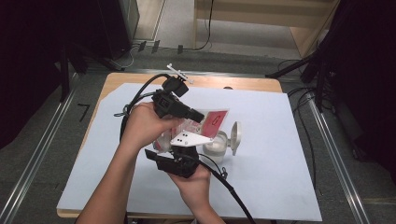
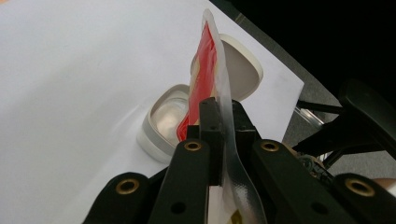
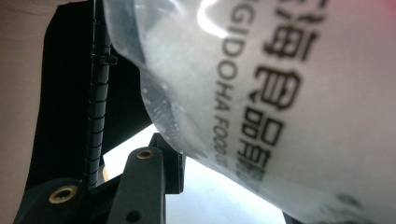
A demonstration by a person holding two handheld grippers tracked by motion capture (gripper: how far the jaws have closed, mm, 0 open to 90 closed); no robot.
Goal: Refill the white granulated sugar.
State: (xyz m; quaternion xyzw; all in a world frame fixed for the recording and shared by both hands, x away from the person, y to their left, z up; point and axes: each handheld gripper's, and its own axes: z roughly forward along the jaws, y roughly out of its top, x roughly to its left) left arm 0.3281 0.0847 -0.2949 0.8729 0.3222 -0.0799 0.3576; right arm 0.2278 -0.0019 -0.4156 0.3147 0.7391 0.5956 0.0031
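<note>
You have the red-and-clear pouch [image 1: 211, 122] raised over the open white container [image 1: 215, 145], whose hinged lid [image 1: 236, 135] stands up; whether anything has gone in cannot be told. Your left gripper [image 2: 219, 126] is clamped on the pouch's sealed edge. Your right gripper [image 1: 175, 156], held below, has the pouch's body between its jaws, apparently gripping it.

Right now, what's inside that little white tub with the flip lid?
The white tub sits open on the white sheet, lid tipped back. Its bottom looks pale and glossy, with nothing clearly in it. The red pouch, clamped in the left gripper, covers one side, so that part stays hidden.
</note>
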